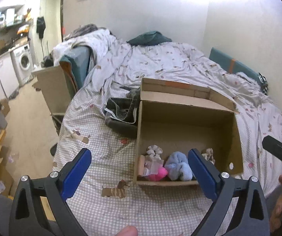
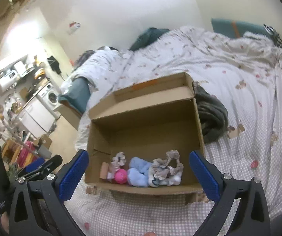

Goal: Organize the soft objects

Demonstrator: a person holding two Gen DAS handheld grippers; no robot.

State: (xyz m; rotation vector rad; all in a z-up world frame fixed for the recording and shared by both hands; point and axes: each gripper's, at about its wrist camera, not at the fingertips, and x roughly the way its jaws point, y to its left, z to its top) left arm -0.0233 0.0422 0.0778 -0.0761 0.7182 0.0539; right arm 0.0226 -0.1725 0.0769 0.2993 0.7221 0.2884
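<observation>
Above box (image 2: 144,118) near edge, both grippers (image 1: 140,169) (image 2: 139,169) spread apart w/ nothing held, soft toys (image 2: 141,173) inside.

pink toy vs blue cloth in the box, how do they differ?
The pink toy is small, round and bright magenta; the blue cloth is larger, pale and crumpled into folds. The pink toy lies nearer the box's left wall, the blue cloth toward the middle. Both lie touching in the cardboard box, along its near wall.

Open cardboard box (image 2: 144,118) upright on the bed, pale blue cloth (image 2: 139,172), pink toy (image 2: 120,176), grey-beige scrunchies (image 2: 168,165) bunched inside (near wall).
</observation>
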